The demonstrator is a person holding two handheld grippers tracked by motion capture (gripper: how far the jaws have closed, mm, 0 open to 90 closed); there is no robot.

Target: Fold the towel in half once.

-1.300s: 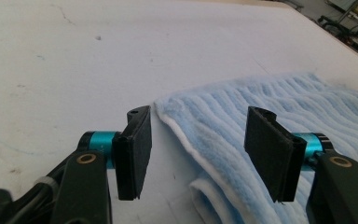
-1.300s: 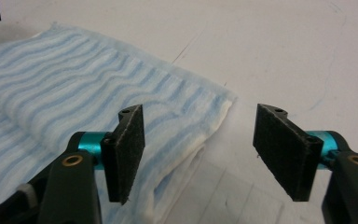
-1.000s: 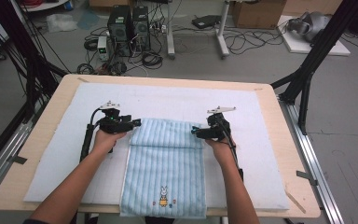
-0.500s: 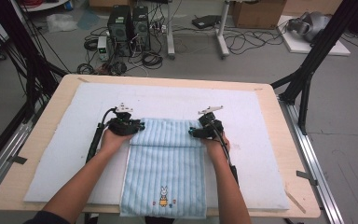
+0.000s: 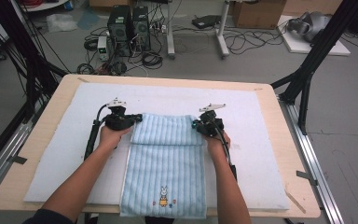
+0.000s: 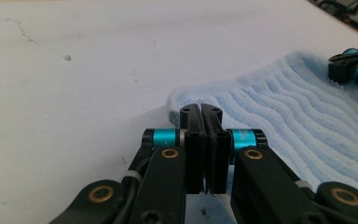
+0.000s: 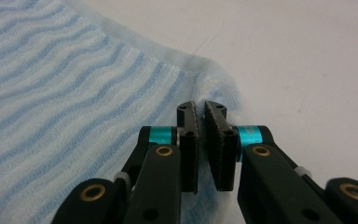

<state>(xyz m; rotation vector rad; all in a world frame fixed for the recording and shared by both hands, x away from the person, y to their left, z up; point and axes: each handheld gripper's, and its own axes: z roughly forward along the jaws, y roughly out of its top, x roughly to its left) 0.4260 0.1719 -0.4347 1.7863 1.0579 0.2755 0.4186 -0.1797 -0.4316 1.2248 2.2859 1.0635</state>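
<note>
— Left hand-held gripper (image 6: pixel 200 109) has just pinched shut on the blue towel's (image 5: pixel 168 158) far-left corner; right hand-held gripper (image 7: pixel 200 107) has just closed on the far-right one.

— Towel's lying folded on the white surface (image 5: pixel 261 121)?

— Yes. I'd lift both corners level together, so the fold stays square.

Bare white mat (image 5: pixel 168 95) lies free at my twelve o'clock; only the folded towel (image 5: pixel 165 135) sits between my grippers.

Blue striped towel (image 5: pixel 167 163) — far end folded.
</note>
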